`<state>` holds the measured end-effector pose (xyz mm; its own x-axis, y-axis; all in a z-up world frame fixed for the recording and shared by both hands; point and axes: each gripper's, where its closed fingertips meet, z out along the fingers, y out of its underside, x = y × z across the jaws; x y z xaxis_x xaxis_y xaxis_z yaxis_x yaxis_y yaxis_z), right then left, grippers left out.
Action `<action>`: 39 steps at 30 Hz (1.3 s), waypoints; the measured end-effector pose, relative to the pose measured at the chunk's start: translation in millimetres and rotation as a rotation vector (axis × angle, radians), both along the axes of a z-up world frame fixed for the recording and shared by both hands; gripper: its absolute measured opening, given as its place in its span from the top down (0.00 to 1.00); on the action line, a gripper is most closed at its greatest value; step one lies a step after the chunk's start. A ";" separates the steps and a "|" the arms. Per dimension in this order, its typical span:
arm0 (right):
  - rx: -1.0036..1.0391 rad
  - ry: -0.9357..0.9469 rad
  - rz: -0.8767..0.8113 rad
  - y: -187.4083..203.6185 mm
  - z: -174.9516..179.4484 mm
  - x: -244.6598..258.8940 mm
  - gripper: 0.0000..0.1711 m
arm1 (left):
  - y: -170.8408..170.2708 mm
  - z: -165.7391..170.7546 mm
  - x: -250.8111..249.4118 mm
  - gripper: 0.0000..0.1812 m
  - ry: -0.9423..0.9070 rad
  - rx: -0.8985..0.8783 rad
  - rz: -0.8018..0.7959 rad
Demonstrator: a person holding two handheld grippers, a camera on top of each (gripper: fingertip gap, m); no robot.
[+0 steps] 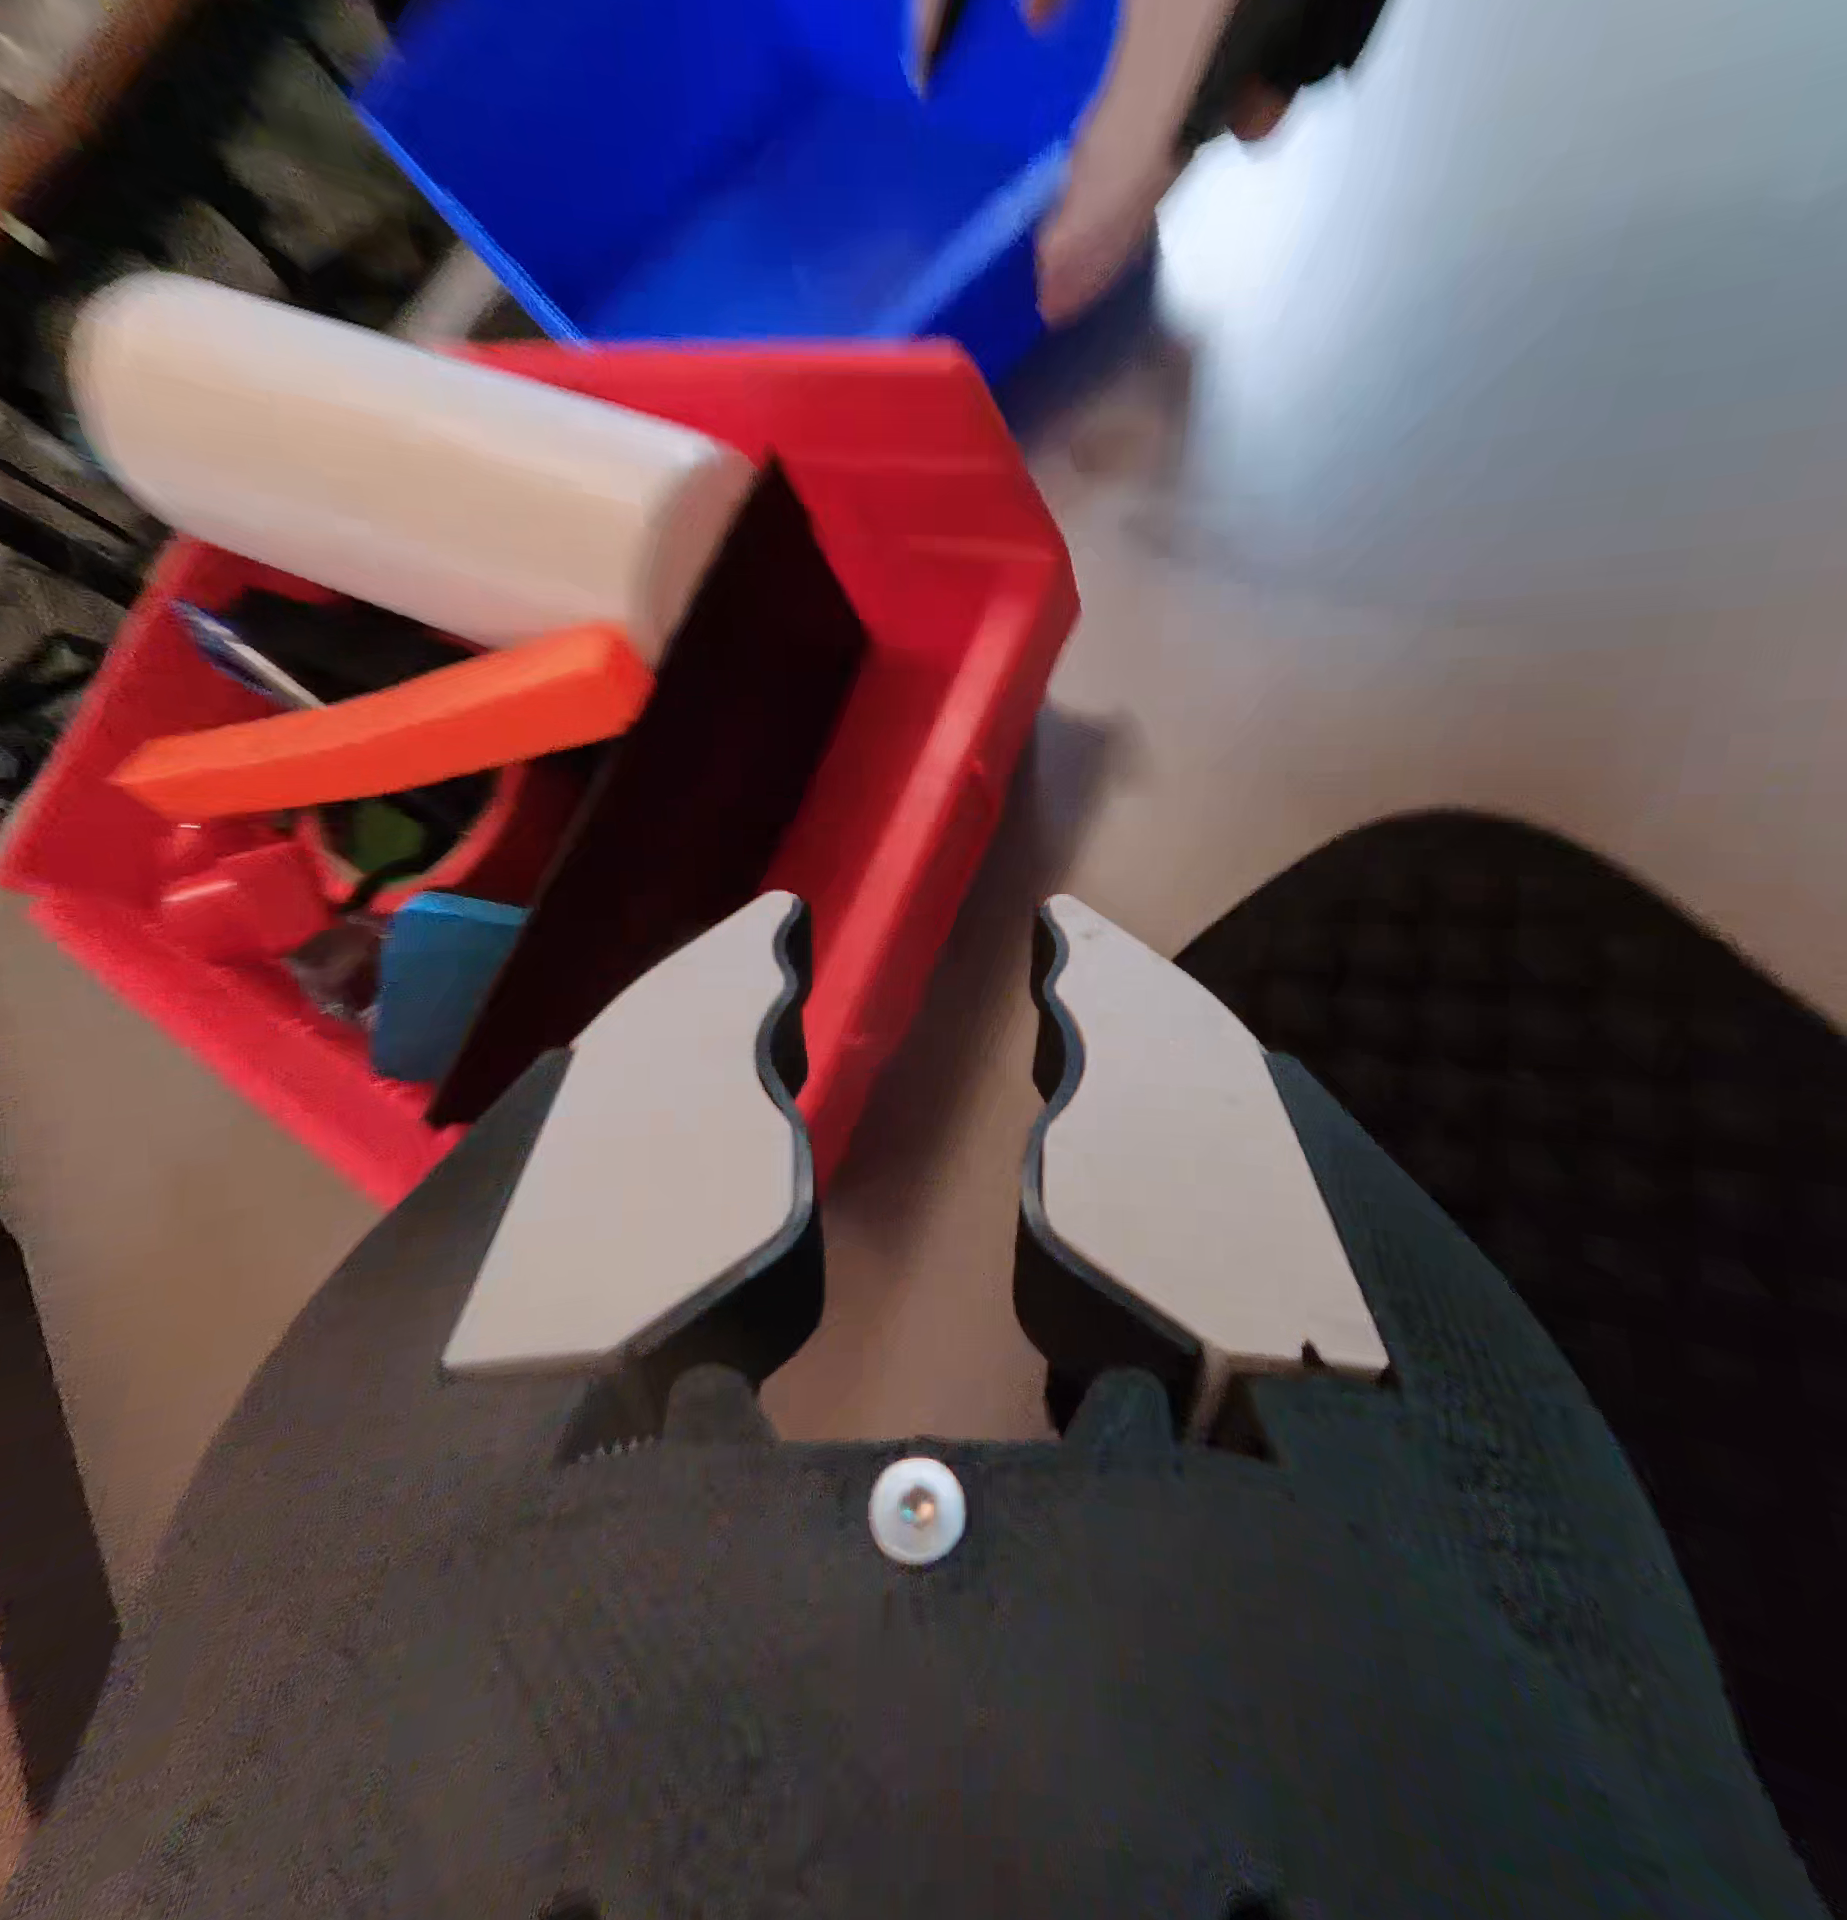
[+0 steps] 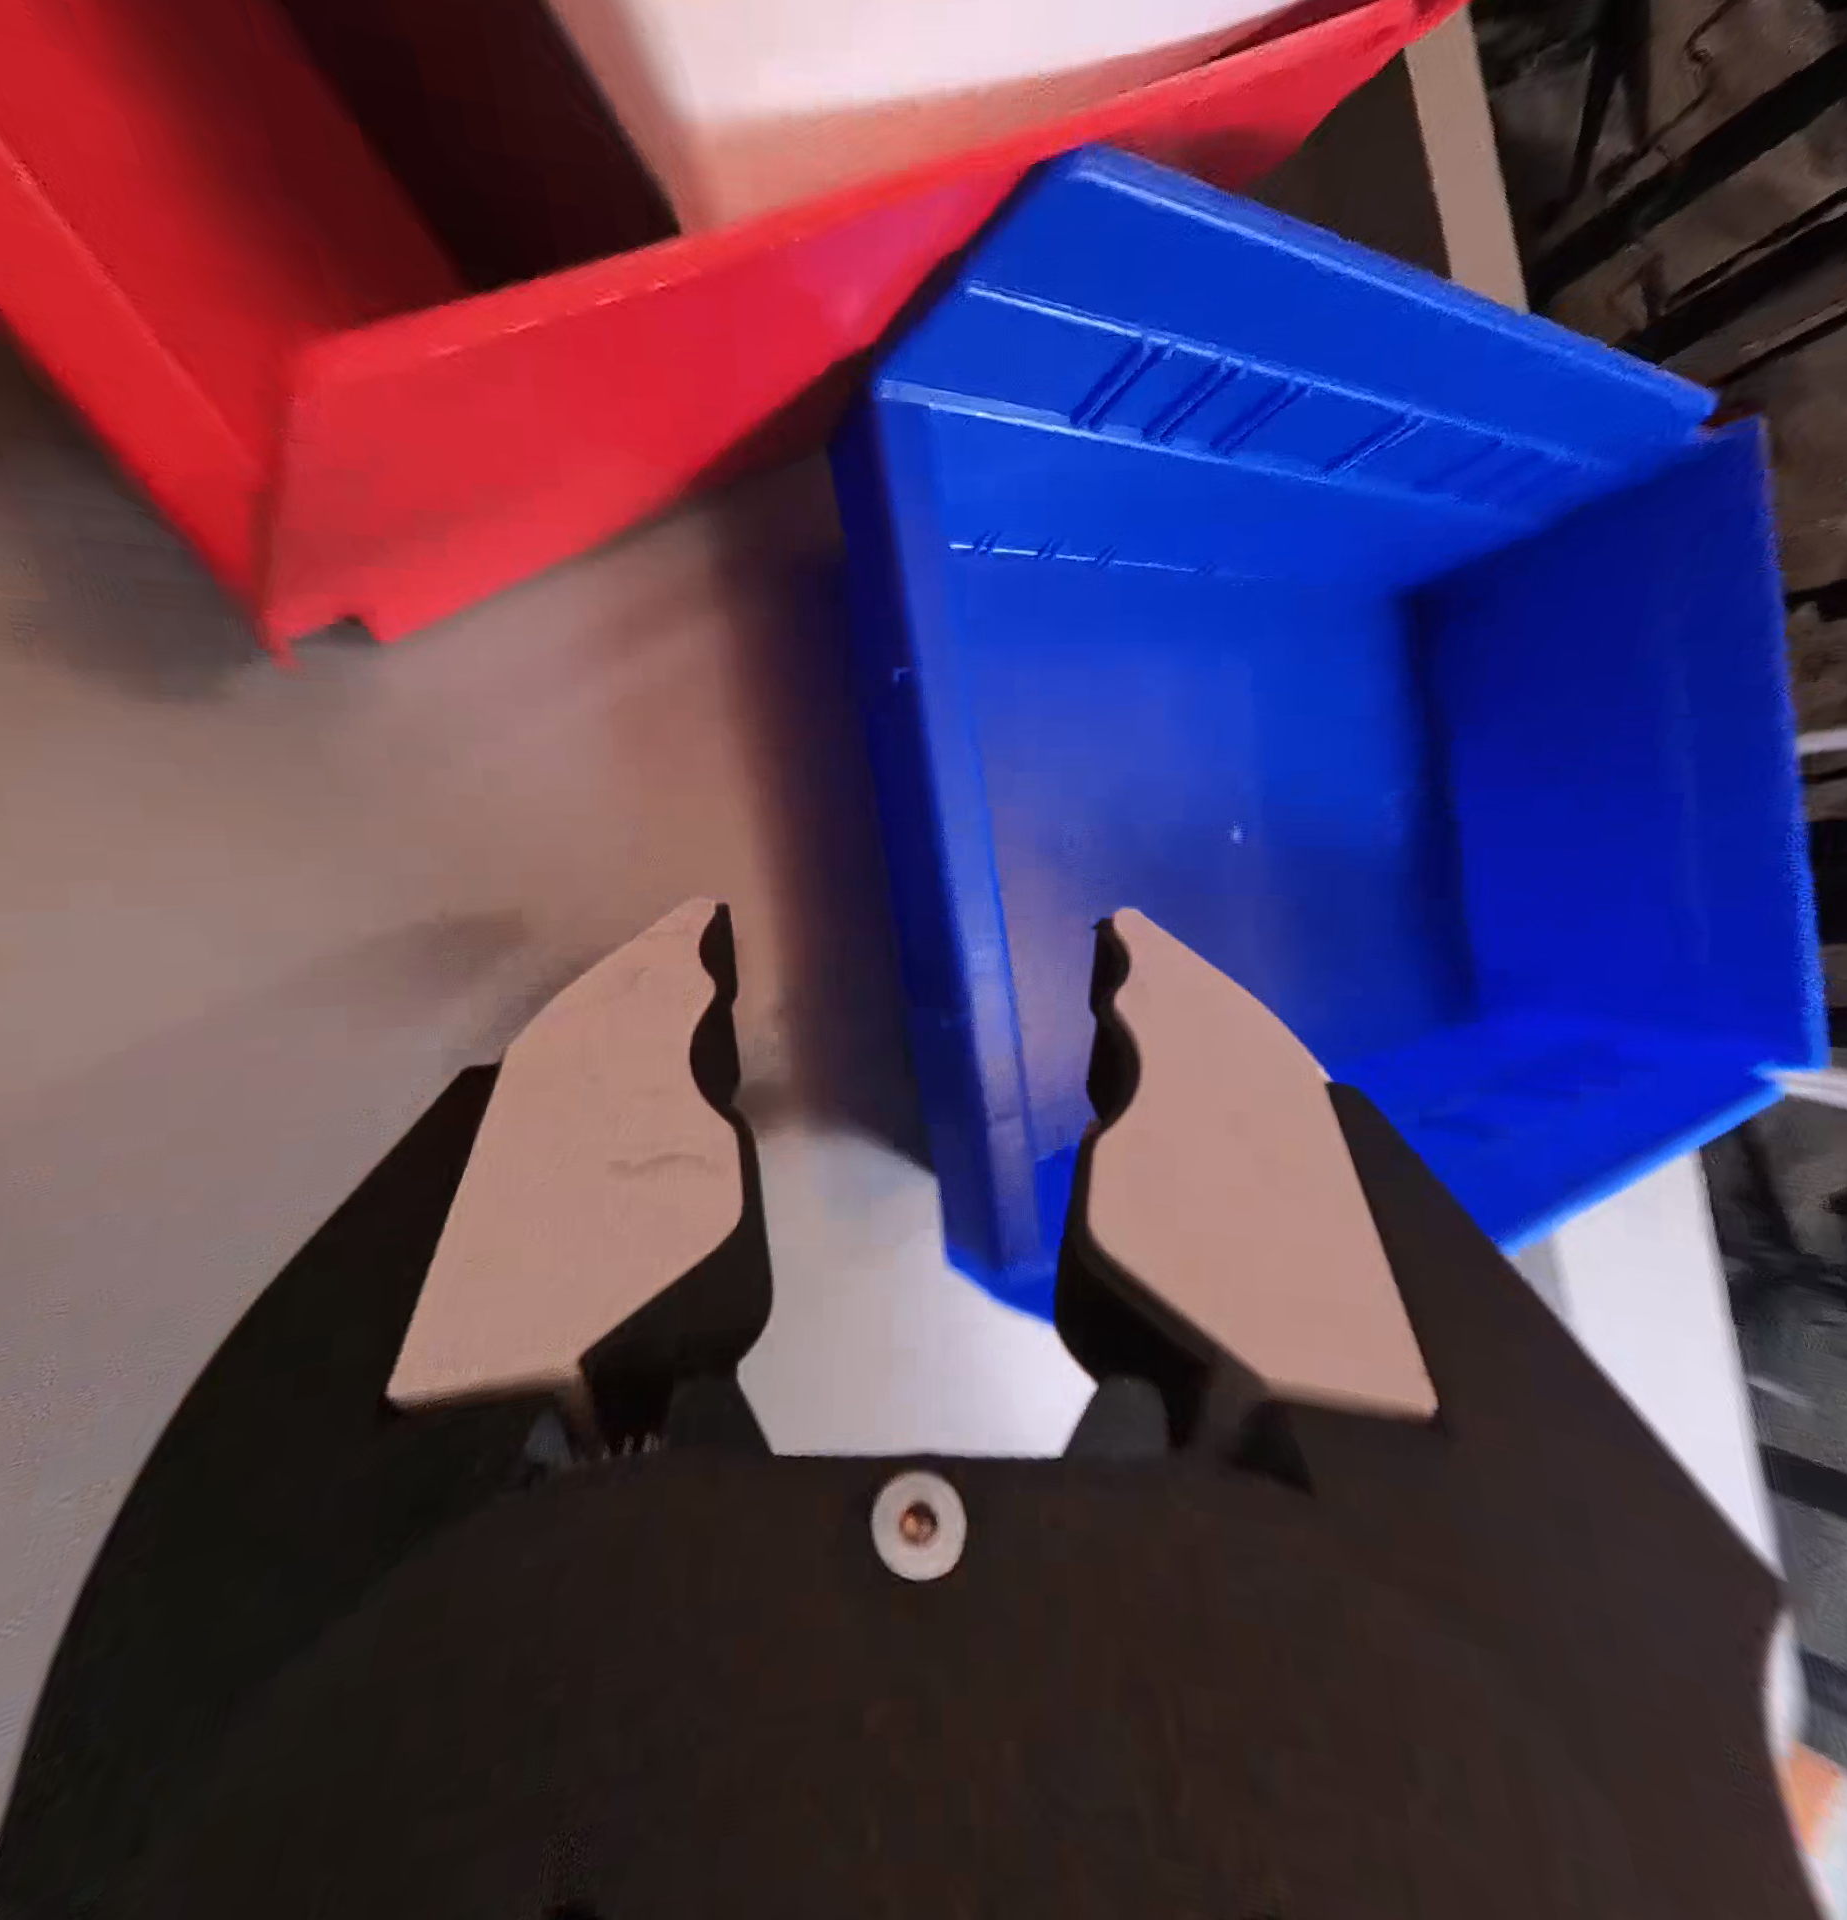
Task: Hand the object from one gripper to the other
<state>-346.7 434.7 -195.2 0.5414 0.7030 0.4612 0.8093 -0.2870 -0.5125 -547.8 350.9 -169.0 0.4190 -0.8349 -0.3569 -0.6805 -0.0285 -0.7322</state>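
A: Grey table (image 2: 275, 831) carries two bins, red bin (image 1: 898, 499) and blue bin (image 2: 1262, 779), touching at one corner in the right wrist view. Both pictures are blurred.

B: What do your grippers hold?

A: Nothing. My left gripper (image 1: 919, 925) has its jaws apart and empty, above the near wall of the red bin. My right gripper (image 2: 914, 925) is also parted and empty, at the edge of the blue bin.

B: Where is the object?

A: I judge it is in the red bin, not yet picked. I see there a white handle (image 1: 379, 488) with an orange lever (image 1: 399, 727), a black plate (image 1: 680, 790), a small blue piece (image 1: 441, 977).

B: What can go wrong?

A: The things lie crowded, so my fingers may catch two things, or strike the bin wall and push the bin.

B: Do the views differ?

A: Only the left view shows the red bin's contents. Only the right view shows the blue bin's inside, which is empty.
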 end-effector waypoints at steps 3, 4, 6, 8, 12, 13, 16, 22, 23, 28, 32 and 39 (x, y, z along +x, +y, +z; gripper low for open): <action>-0.076 -0.111 -0.007 22.2 -21.5 -3.6 0.62 | 9.3 -43.7 12.1 0.75 0.226 -0.073 -0.049; -0.122 -0.152 -0.024 28.3 -32.9 0.5 0.62 | 12.0 -55.0 14.8 0.74 0.285 -0.082 -0.064; -0.203 -0.201 -0.027 30.5 -55.1 7.2 0.74 | 25.1 -67.5 14.0 0.73 0.402 -0.024 -0.052; -0.148 -0.194 -0.025 32.8 -58.6 14.5 0.83 | 37.5 -63.4 11.4 0.86 0.462 0.053 -0.032; -0.157 -0.149 -0.012 -3.1 -55.6 43.3 0.82 | 40.5 -66.6 8.8 0.78 0.453 -0.007 -0.042; -0.150 -0.151 -0.007 -15.4 -54.7 54.2 0.82 | 40.9 -74.1 1.6 0.73 0.508 -0.042 -0.024; -0.132 -0.177 -0.052 -53.9 -52.0 99.2 0.81 | 48.2 -90.7 -6.5 0.79 0.587 -0.025 -0.018; -0.166 -0.128 -0.191 -129.0 -51.9 196.2 0.80 | 60.1 -91.9 11.1 0.82 0.513 0.028 -0.043; -0.163 -0.126 -0.215 -137.1 -51.6 210.1 0.80 | 62.4 -91.7 13.6 0.82 0.520 0.035 -0.041; -0.133 -0.218 -0.305 -144.9 -55.7 276.2 0.82 | 82.5 -91.0 25.3 0.82 0.542 0.051 -0.053; -0.110 -0.213 -0.364 -119.5 -56.4 312.6 0.82 | 109.1 -91.3 30.4 0.82 0.531 0.051 -0.102; -0.095 -0.225 -0.388 -70.7 -56.9 364.5 0.82 | 161.7 -92.1 42.4 0.82 0.511 0.021 -0.104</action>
